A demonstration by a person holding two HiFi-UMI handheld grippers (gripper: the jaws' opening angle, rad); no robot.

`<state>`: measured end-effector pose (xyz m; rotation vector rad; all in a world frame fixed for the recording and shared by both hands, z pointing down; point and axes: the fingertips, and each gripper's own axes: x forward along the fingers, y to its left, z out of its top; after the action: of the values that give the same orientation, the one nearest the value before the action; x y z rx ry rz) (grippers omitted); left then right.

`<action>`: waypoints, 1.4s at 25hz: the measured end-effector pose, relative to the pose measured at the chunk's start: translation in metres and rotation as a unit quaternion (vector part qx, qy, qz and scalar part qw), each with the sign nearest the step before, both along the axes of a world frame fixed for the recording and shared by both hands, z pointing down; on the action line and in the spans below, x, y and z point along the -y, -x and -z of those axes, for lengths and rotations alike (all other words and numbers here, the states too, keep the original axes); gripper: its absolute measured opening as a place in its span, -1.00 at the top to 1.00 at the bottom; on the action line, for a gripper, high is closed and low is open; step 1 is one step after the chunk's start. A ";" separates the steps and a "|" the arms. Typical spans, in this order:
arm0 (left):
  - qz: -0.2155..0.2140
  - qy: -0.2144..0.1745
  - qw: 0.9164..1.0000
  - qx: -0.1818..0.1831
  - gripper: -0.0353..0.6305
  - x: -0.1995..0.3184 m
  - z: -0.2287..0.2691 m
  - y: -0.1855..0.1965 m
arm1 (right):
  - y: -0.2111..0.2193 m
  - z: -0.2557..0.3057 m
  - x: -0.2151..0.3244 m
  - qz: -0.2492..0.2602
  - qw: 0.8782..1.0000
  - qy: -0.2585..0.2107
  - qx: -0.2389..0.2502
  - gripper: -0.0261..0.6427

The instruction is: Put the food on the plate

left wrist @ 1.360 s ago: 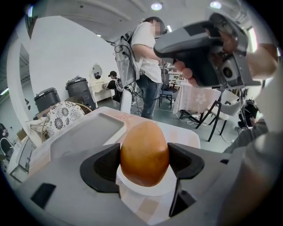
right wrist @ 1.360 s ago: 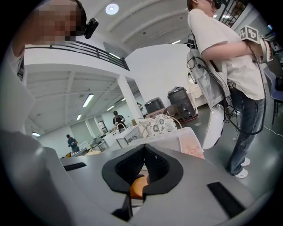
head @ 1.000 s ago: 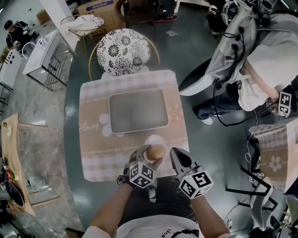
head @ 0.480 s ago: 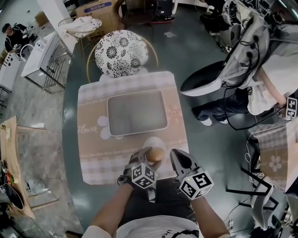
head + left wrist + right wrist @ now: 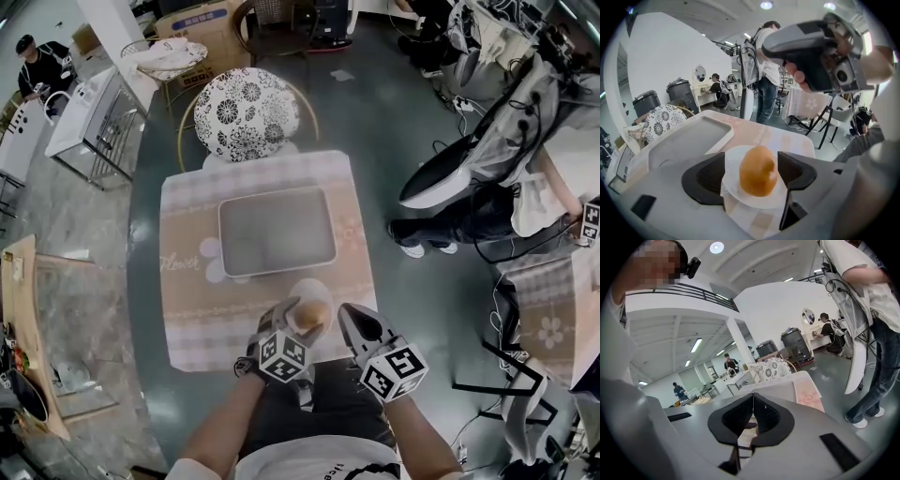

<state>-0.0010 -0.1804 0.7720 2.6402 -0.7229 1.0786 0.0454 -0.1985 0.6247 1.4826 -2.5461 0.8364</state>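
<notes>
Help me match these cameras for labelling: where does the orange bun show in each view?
Head view: the bun is low centre, on the white plate.
Left gripper view: the bun is lower centre, on the plate, between the open jaws.
Right gripper view: not in it; the shut jaws fill the middle.
Shared landmark: the floral chair, top centre, far left and near centre respectively.

Food (image 5: pixel 758 171) — one smooth, golden-brown oval roll, standing on end over the middle of the plate (image 5: pixel 759 201), between the fingers (image 5: pixel 708 176) of the left gripper (image 5: pixel 752 157). A strip of plate shows beside it on one side. Plate — small, round, white, flat on the checked surface (image 5: pixel 187 309) near its front edge.
</notes>
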 end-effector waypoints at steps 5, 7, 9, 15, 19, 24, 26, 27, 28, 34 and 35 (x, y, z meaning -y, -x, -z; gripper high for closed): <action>0.034 -0.007 0.999 -0.039 -0.12 0.002 0.055 0.002 | 0.007 0.022 -0.002 0.009 1.000 0.005 0.000 0.88; 0.048 -0.005 0.997 -0.064 -0.11 0.000 0.076 0.002 | 0.009 0.030 -0.003 0.015 1.000 0.006 -0.004 0.88; 0.059 -0.008 0.995 -0.086 -0.02 -0.001 0.099 0.002 | 0.010 0.042 -0.004 0.018 1.000 0.003 -0.009 0.88; 0.111 -0.019 0.982 -0.151 0.64 0.003 0.169 0.007 | 0.007 0.074 -0.007 0.016 1.000 -0.005 -0.016 0.88; 0.127 -0.036 0.975 -0.180 0.84 0.007 0.210 0.010 | 0.008 0.094 -0.002 0.019 0.999 -0.021 -0.017 0.88; 0.148 -0.043 0.965 -0.211 0.88 0.006 0.248 0.017 | 0.014 0.116 -0.001 0.024 0.999 -0.039 -0.024 0.88; 0.157 -0.039 0.961 -0.226 0.88 0.003 0.260 0.017 | 0.018 0.123 -0.002 0.030 0.998 -0.045 -0.025 0.88; 0.159 -0.037 0.959 -0.233 0.88 0.001 0.266 0.016 | 0.021 0.126 -0.004 0.034 0.998 -0.046 -0.025 0.88; 0.160 -0.039 0.957 -0.238 0.88 -0.001 0.272 0.016 | 0.024 0.128 -0.005 0.037 0.998 -0.048 -0.026 0.88; 0.158 -0.061 0.952 -0.254 0.88 -0.009 0.309 0.017 | 0.032 0.149 -0.010 0.039 0.996 -0.066 -0.039 0.88; 0.158 -0.065 0.951 -0.256 0.88 -0.010 0.314 0.018 | 0.033 0.152 -0.011 0.038 0.996 -0.067 -0.041 0.88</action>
<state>-0.0185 -0.1707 0.4584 2.6061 -1.0640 0.2477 0.0125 -0.1876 0.4727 1.4114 -2.6264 0.5925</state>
